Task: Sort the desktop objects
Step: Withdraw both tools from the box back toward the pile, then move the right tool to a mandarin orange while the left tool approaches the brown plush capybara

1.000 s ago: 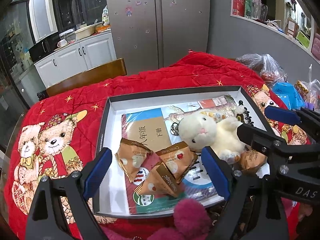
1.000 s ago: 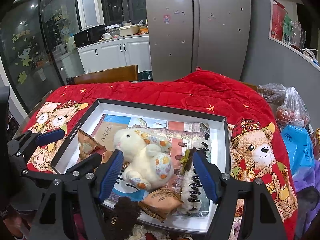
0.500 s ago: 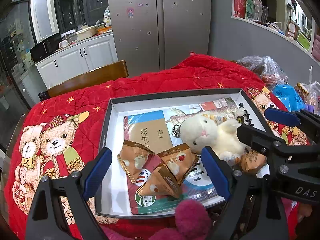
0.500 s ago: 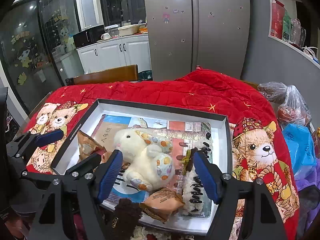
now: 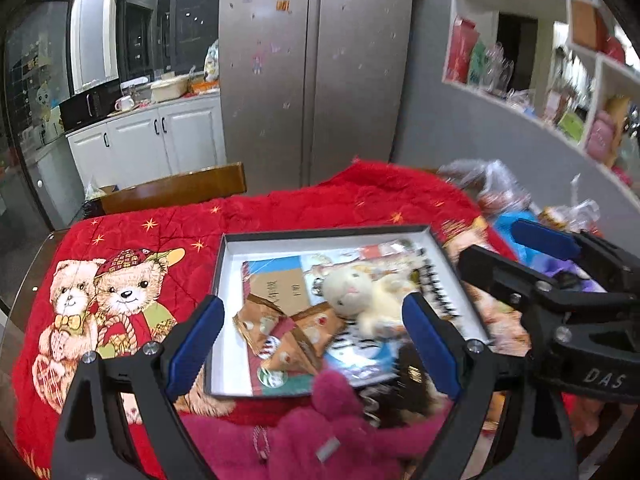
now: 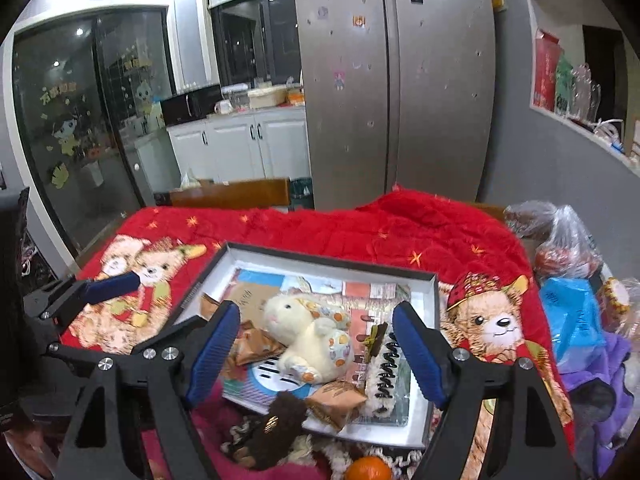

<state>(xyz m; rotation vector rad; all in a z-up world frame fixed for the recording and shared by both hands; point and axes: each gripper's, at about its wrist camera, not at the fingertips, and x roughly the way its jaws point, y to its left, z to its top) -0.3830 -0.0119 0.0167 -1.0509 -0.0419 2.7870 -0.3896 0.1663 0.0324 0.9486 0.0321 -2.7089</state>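
Observation:
A black-rimmed white box lies on the red blanket. In it lie a cream plush rabbit, brown snack packets, booklets and a black-and-white hair clip. My left gripper is open and empty, held above the box's near edge. My right gripper is open and empty, above the rabbit. A pink plush and a brown plush lie in front of the box. Each gripper shows in the other's view.
A red bear-print blanket covers the table. Plastic bags and a blue bag lie at the right. An orange sits near the front edge. A wooden chair back stands behind the table.
Both grippers have risen and pulled back, so the box looks smaller and lower in both views. Both stay open. The objects in the box have not moved.

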